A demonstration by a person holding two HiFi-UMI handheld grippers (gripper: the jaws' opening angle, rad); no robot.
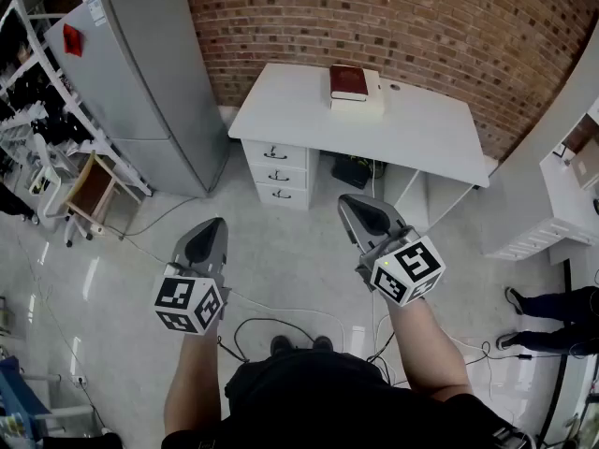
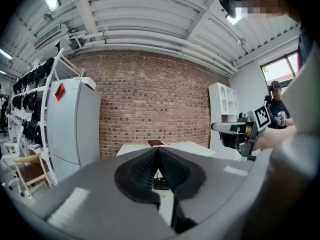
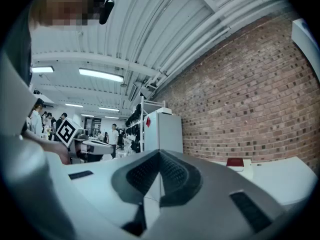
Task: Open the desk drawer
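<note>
A white desk stands against the brick wall, well ahead of both grippers. Under its left end is a stack of three white drawers with dark handles, all closed. My left gripper and right gripper are held out over the floor, about level, short of the desk. Both are shut with nothing between their jaws. In the left gripper view the desk shows far off beyond the closed jaw tips. In the right gripper view the jaws meet in front of the desk.
A dark red book lies on a white box on the desk. A grey refrigerator stands left of the desk, with racks and a wooden chair further left. Cables trail on the floor. A white shelf unit and another person's legs are at right.
</note>
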